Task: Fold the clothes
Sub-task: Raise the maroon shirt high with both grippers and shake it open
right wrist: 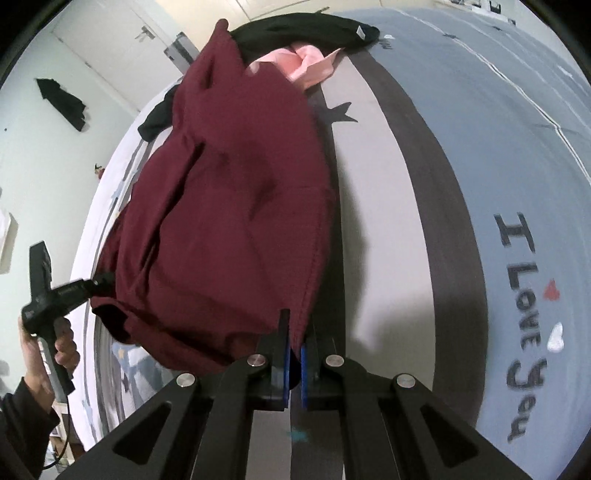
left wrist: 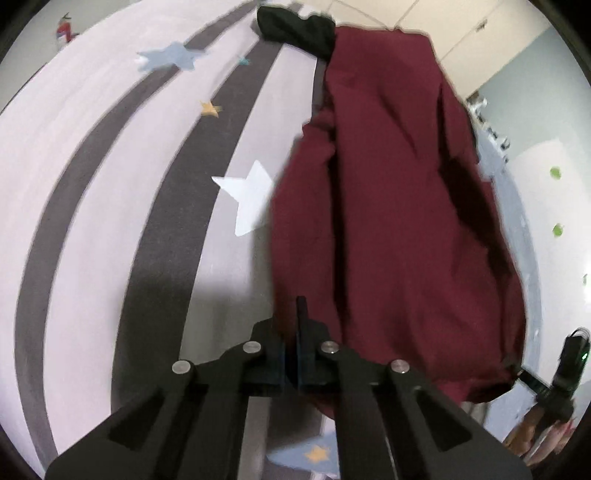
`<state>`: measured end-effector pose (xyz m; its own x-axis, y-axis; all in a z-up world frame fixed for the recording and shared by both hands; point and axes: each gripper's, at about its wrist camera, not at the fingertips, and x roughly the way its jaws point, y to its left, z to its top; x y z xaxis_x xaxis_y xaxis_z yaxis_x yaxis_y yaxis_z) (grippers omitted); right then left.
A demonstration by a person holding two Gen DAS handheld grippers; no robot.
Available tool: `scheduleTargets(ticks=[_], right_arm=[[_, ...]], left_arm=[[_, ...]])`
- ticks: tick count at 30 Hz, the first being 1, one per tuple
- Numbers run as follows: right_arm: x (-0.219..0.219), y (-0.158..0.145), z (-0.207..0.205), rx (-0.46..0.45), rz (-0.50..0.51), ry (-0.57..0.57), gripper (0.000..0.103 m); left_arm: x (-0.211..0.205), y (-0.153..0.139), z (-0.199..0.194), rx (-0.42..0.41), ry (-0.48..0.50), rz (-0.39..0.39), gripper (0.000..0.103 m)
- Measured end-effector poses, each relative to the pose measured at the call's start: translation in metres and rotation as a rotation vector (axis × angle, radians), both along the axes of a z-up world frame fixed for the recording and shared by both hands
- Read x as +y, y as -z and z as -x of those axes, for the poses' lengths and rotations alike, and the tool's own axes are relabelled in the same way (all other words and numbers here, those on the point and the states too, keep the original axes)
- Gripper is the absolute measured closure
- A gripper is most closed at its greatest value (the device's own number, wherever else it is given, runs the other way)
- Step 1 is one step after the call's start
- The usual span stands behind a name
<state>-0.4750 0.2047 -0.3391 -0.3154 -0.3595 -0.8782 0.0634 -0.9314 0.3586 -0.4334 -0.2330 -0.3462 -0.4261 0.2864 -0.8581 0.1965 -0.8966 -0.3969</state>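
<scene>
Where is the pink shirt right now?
In the right wrist view the pink shirt lies crumpled at the far end of the bed, tucked under the black garment and just past the dark red garment.

Both tongs are pointing steeply downward. The left tongs [left wrist: 301, 317] are sitting with jaws pressed together, the maroon cloth caught at their tips. The right tongs [right wrist: 293, 332] are pinching a cloth edge between blue pads. The left hand [right wrist: 48, 350] is gripping its handle.
</scene>
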Motion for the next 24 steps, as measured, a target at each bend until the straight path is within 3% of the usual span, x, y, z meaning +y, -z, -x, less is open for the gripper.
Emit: scheduleTargets(ticks=[5, 8, 10, 12, 14, 18, 21, 24], right_arm=[[-0.003, -0.053, -0.019, 0.041, 0.088, 0.036, 0.100], [-0.001, -0.112, -0.034, 0.096, 0.147, 0.042, 0.100], [0.003, -0.168, -0.046, 0.154, 0.181, 0.041, 0.100], [0.008, -0.229, -0.058, 0.219, 0.216, 0.040, 0.100], [0.014, -0.290, -0.070, 0.284, 0.251, 0.039, 0.100], [0.023, -0.421, -0.092, 0.432, 0.294, 0.022, 0.100], [0.026, -0.495, -0.108, 0.516, 0.309, 0.015, 0.100], [0.024, -0.547, -0.114, 0.580, 0.299, 0.024, 0.100]], left_arm=[[-0.007, -0.098, -0.043, 0.125, -0.054, -0.046, 0.101], [-0.013, -0.188, -0.080, 0.217, -0.048, -0.069, 0.101], [-0.011, -0.229, -0.080, 0.264, -0.047, -0.077, 0.101], [-0.024, -0.293, -0.108, 0.326, -0.060, -0.114, 0.101], [-0.013, -0.347, -0.096, 0.393, -0.069, -0.121, 0.101], [-0.009, -0.455, -0.117, 0.538, -0.047, -0.135, 0.101], [-0.010, -0.513, -0.094, 0.638, -0.038, -0.160, 0.101], [-0.007, -0.544, -0.075, 0.662, -0.037, -0.124, 0.101]])
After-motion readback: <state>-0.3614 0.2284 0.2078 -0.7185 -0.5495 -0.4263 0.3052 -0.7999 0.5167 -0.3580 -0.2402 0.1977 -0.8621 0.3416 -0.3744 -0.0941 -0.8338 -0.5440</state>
